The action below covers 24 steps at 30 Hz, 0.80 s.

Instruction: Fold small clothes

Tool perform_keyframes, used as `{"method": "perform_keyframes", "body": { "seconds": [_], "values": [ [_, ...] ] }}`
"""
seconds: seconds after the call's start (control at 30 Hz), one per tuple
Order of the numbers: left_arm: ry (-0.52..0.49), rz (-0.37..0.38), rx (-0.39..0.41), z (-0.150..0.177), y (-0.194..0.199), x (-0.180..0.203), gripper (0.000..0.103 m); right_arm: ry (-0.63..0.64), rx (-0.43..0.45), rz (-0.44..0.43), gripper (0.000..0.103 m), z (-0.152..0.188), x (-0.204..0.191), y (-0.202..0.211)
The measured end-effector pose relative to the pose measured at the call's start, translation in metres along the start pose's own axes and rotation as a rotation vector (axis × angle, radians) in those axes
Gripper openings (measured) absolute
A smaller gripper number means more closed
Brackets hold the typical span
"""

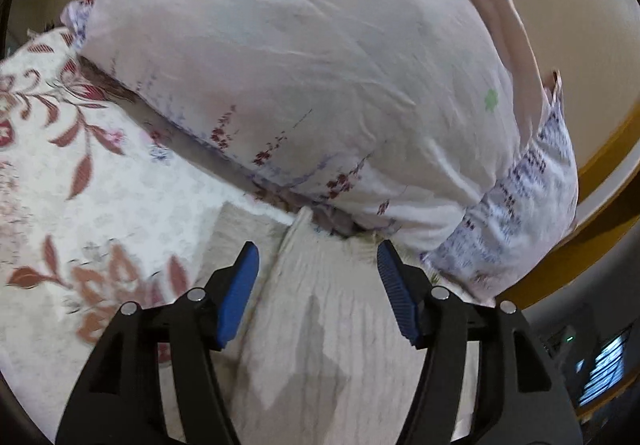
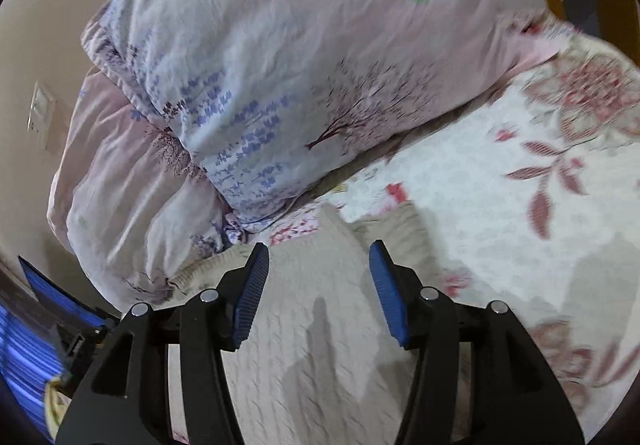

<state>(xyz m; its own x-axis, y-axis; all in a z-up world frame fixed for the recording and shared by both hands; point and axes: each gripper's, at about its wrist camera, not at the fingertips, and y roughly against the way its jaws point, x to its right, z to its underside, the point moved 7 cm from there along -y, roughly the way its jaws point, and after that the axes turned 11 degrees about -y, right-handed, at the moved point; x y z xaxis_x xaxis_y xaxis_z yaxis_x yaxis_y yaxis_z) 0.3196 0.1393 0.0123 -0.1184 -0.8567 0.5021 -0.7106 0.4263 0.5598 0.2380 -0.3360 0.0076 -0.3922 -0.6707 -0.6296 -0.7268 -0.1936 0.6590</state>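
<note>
A cream ribbed knit garment (image 1: 320, 325) lies flat on the floral bedsheet (image 1: 100, 197), below my left gripper (image 1: 318, 257), which is open and empty just above it. In the right wrist view the same knit garment (image 2: 320, 325) lies under my right gripper (image 2: 319, 257), also open and empty, jaws wide apart over the cloth. The garment's far edge reaches the foot of the bedding pile in both views.
A big pale floral pillow or duvet (image 1: 300, 65) fills the far side; it also shows in the right wrist view (image 2: 280, 65). A wooden bed frame (image 1: 580, 225) runs at the right. The floral sheet (image 2: 520, 205) spreads to the right. A wall switch (image 2: 40, 109) is at the left.
</note>
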Motion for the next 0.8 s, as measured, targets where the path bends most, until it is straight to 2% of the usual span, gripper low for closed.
{"method": "perform_keyframes", "body": {
  "seconds": [0.13, 0.2, 0.43, 0.53, 0.6, 0.63, 0.7, 0.73, 0.77, 0.8],
  "values": [
    [-0.07, -0.039, -0.022, 0.014, 0.016, -0.001, 0.061, 0.081, 0.029, 0.06, 0.051, 0.013, 0.014, 0.025],
    [-0.108, -0.052, -0.036, 0.022, 0.022, 0.001, 0.061, 0.111, 0.017, 0.081, 0.046, 0.021, 0.021, 0.03],
    [-0.164, -0.073, -0.086, 0.045, 0.023, 0.002, 0.059, 0.169, -0.053, 0.138, 0.04, 0.047, 0.035, 0.023],
    [-0.165, -0.079, -0.125, 0.056, 0.016, -0.001, 0.051, 0.205, -0.068, 0.171, 0.032, 0.056, 0.039, 0.017],
    [-0.175, -0.083, -0.143, 0.061, 0.012, -0.001, 0.04, 0.243, -0.067, 0.202, 0.012, 0.061, 0.039, 0.014],
    [-0.182, -0.085, -0.153, 0.064, 0.01, -0.001, 0.037, 0.266, -0.07, 0.218, 0.011, 0.064, 0.039, 0.013],
    [-0.199, -0.106, -0.164, 0.067, 0.008, -0.001, 0.023, 0.294, -0.058, 0.223, 0.009, 0.068, 0.035, 0.014],
    [-0.207, -0.114, -0.167, 0.068, 0.008, -0.001, 0.021, 0.308, -0.047, 0.225, 0.009, 0.069, 0.033, 0.017],
    [-0.21, -0.112, -0.175, 0.069, 0.008, -0.002, 0.012, 0.315, -0.039, 0.226, 0.009, 0.07, 0.031, 0.02],
    [-0.206, -0.106, -0.179, 0.069, 0.007, -0.002, 0.009, 0.318, -0.027, 0.225, 0.009, 0.07, 0.029, 0.024]
  ]
}}
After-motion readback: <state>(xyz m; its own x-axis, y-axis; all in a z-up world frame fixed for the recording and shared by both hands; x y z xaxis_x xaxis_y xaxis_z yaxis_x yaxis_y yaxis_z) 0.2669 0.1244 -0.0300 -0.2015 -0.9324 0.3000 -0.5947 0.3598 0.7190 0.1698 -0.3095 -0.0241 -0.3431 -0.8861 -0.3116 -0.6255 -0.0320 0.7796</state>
